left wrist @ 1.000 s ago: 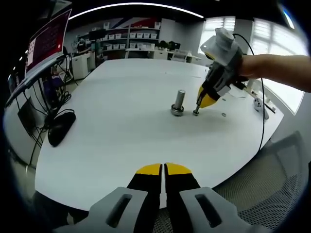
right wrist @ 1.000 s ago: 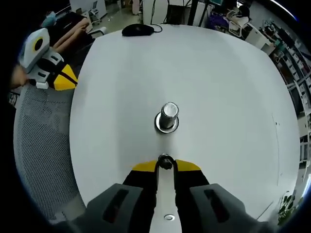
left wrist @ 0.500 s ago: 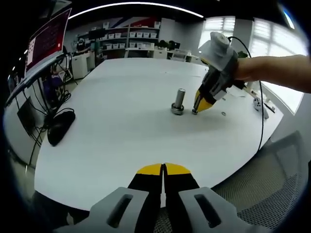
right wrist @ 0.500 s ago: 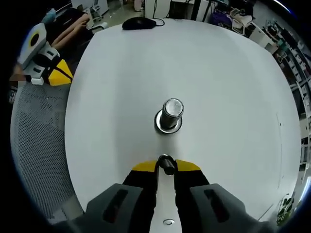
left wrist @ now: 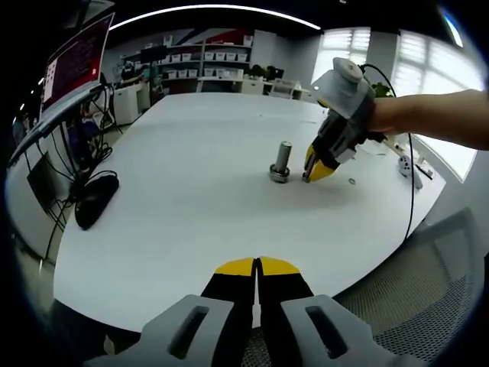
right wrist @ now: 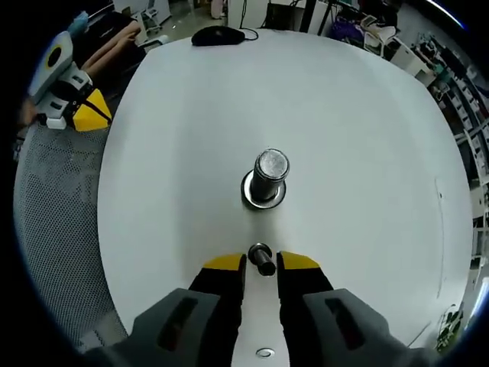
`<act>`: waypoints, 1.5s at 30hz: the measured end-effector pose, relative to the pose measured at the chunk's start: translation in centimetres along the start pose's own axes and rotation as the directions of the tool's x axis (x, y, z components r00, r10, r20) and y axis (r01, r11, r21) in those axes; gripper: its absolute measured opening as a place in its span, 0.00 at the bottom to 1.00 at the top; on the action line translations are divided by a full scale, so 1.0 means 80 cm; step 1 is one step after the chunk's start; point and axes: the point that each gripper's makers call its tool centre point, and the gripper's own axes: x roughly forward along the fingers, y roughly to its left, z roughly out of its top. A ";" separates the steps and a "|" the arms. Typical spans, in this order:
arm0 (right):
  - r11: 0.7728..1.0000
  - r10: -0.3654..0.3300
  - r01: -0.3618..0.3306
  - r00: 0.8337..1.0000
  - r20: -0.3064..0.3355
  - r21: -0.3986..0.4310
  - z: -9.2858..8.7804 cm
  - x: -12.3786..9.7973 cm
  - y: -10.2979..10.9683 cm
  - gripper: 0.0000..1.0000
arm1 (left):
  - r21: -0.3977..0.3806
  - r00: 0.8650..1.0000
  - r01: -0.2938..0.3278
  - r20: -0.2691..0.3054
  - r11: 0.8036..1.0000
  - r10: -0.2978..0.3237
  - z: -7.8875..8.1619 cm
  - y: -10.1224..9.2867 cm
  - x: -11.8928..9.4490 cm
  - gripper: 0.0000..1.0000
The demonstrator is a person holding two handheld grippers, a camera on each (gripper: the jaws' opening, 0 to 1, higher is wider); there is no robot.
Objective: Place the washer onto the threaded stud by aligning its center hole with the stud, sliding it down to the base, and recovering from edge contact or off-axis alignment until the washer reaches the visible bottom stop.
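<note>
The washer (right wrist: 261, 258) is seen edge-up between the yellow tips of the right gripper (right wrist: 261, 264), low over the white table (right wrist: 367, 138) and just short of the threaded stud (right wrist: 267, 174); a narrow gap is visible on either side of it, so it cannot be told whether it is pinched or merely bracketed by the slightly parted jaws. The stud is left standing upright on its wide base collar (right wrist: 263, 196), with nothing yet threaded over its flat top. From the left gripper view, the right gripper (left wrist: 309, 174) is shown angled down beside the stud (left wrist: 283, 157), its tips near the table surface rather than above the stud's top. The task is therefore judged to be at an early stage: the washer has still to be raised, levelled, centred over the stud and slid down to the collar. The left gripper (left wrist: 257, 267) is held well back at the table edge, jaws pressed together on nothing. A second small ring (right wrist: 264, 352) and a computer mouse (right wrist: 218, 32) are left lying on the table
</note>
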 end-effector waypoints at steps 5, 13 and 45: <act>0.998 -0.022 0.020 0.999 0.033 0.058 -0.010 -0.006 -0.005 0.26 | 0.002 1.000 0.000 -0.007 1.000 0.000 -0.001 0.000 0.000 0.00; 0.985 -0.048 0.033 0.995 0.085 0.167 -0.033 -0.022 -0.008 0.27 | 0.000 1.000 -0.002 -0.010 1.000 0.002 -0.002 0.001 0.000 0.00; 0.919 -0.102 0.052 0.989 0.108 0.390 -0.146 -0.041 -0.010 0.28 | 0.002 1.000 -0.003 -0.006 1.000 0.003 -0.001 0.001 -0.001 0.00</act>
